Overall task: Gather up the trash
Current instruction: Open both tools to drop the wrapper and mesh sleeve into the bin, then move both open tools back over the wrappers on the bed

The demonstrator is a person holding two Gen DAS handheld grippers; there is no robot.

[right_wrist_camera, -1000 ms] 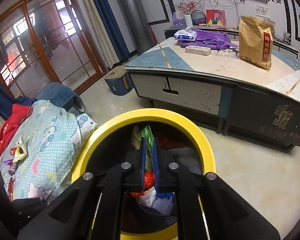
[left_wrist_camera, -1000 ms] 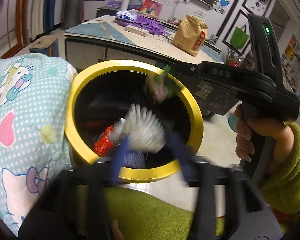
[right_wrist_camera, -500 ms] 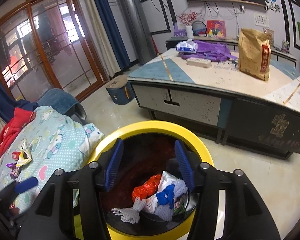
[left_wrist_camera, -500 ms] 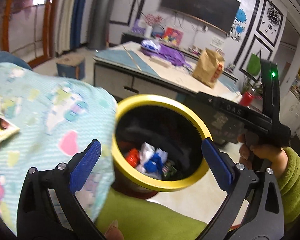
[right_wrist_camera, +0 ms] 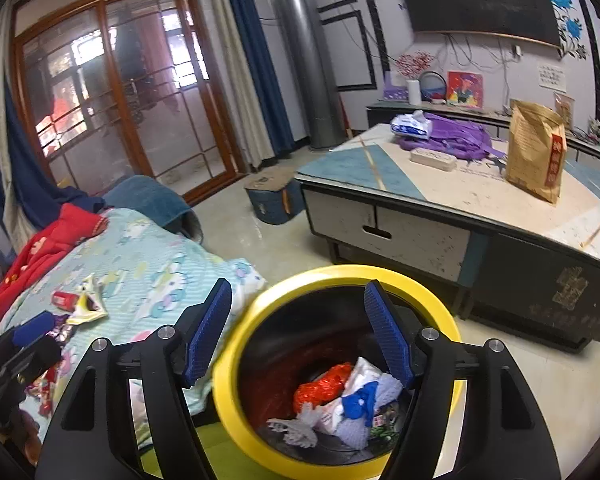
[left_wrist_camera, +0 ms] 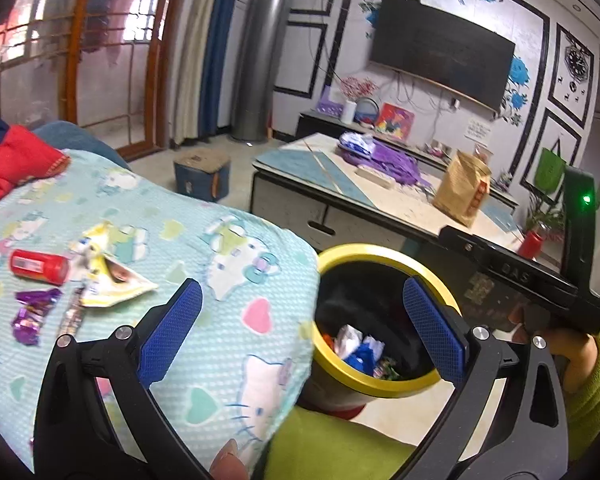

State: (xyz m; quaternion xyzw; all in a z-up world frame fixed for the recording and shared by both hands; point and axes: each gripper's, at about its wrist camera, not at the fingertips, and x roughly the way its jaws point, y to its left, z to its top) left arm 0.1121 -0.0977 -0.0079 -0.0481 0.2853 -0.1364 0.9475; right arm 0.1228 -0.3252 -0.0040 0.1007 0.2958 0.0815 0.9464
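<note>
Holding crumpled wrappers [right_wrist_camera: 342,398], the yellow-rimmed bin [right_wrist_camera: 236,344] sits under both spread, empty tools, the right tool [right_wrist_camera: 300,330] just widening.

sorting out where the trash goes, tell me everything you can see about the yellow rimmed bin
The bin is a round, open-topped container with a thick, glossy yellow rim and a dark interior, plastic by the look of it. It stands upright on the pale floor, close against the edge of the cartoon-print blanket. Inside lie crumpled wrappers in red, white and blue, filling only the bottom. Nothing grips it.
</note>
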